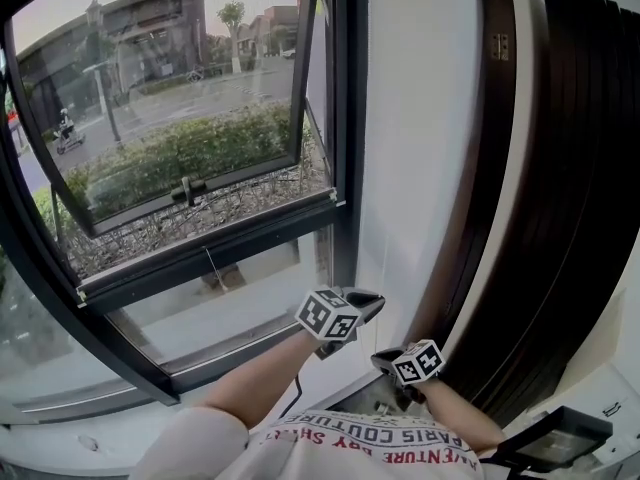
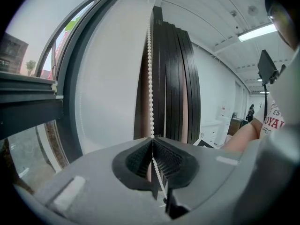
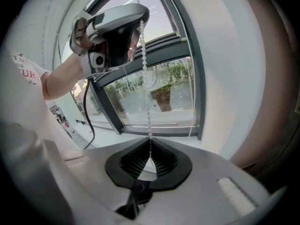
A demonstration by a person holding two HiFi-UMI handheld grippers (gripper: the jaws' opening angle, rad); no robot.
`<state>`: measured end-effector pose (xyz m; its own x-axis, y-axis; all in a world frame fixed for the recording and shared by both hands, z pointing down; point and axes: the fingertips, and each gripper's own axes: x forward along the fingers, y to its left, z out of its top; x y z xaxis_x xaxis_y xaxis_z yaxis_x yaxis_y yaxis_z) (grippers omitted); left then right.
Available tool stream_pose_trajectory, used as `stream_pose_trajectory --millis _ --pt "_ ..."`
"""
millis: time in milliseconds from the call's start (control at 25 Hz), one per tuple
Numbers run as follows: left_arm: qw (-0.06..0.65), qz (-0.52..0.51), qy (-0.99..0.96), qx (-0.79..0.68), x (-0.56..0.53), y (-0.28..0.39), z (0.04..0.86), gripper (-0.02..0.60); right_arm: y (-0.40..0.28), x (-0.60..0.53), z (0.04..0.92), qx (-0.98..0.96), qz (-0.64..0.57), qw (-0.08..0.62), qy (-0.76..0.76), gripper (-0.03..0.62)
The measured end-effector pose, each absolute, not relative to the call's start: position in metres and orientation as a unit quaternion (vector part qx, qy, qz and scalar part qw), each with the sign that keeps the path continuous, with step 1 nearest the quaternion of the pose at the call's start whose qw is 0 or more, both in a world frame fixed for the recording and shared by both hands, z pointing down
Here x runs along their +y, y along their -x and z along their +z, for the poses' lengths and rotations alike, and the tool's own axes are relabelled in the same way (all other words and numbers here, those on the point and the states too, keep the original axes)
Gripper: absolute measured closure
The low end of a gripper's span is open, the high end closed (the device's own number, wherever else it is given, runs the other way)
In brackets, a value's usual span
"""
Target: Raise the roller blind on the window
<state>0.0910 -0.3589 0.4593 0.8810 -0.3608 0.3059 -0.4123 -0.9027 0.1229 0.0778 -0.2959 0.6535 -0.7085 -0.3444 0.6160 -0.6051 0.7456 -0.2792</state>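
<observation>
Pulling the cord down hand over hand is the step, judging by the 2 grips.

- Window (image 1: 180, 118): fills 10 o'clock of the head view. Glass is uncovered. No roller blind fabric shows in any view, so the roll probably sits above the frame.
- White wall panel (image 1: 420, 118) at 1 o'clock, dark vertical slats (image 1: 570, 168) at 3 o'clock.
- Left gripper (image 1: 368, 300) and right gripper (image 1: 384, 360): close together at 6 o'clock, the left one higher.
- Bead chain (image 2: 149, 69): hangs in front of the panel and runs to 12 o'clock. Both pairs of fingers are clenched on this 1 strand, the right pair below the left.

Method notes:
- Draw straight down the chain's own line, not out from the wall, so the beads stay seated above.
- Let go with only 1 gripper at a time.
- Regrip high.
- Pinch squarely across the beads.
- I cannot tell whether this strand is the raising side, so watch the glass.
</observation>
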Motion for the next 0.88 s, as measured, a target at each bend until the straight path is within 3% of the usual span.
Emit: stream_pose_trajectory --millis 120,160,240,480,640,720,880 --pt "0.062 0.136 -0.967 -0.205 -0.354 -0.089 0.451 0.566 -0.079 -0.293 0.654 -0.901 0.229 0.267 -0.254 0.568" --pt "0.059 0.135 -0.967 -0.209 -0.352 -0.088 0.45 0.562 -0.081 -0.293 0.653 -0.901 0.224 0.266 -0.258 0.519" --pt "0.056 0.125 -0.964 -0.226 -0.352 -0.085 0.449 0.489 -0.088 -0.296 0.644 -0.902 0.214 0.249 -0.28 0.468" --pt "0.095 0.055 -0.948 -0.3 -0.337 -0.056 0.456 0.46 -0.099 -0.282 0.574 -0.913 0.174 0.161 -0.333 0.425" --pt "0.123 0.036 -0.949 -0.287 -0.299 -0.048 0.462 0.467 -0.096 -0.252 0.534 -0.927 0.143 0.144 -0.316 0.432" --pt "0.127 0.027 -0.95 -0.284 -0.28 -0.041 0.46 0.478 -0.095 -0.239 0.52 -0.928 0.132 0.137 -0.32 0.465" --pt "0.119 0.028 -0.951 -0.283 -0.238 -0.031 0.456 0.578 -0.099 -0.212 0.506 -0.926 0.128 0.127 -0.332 0.588"
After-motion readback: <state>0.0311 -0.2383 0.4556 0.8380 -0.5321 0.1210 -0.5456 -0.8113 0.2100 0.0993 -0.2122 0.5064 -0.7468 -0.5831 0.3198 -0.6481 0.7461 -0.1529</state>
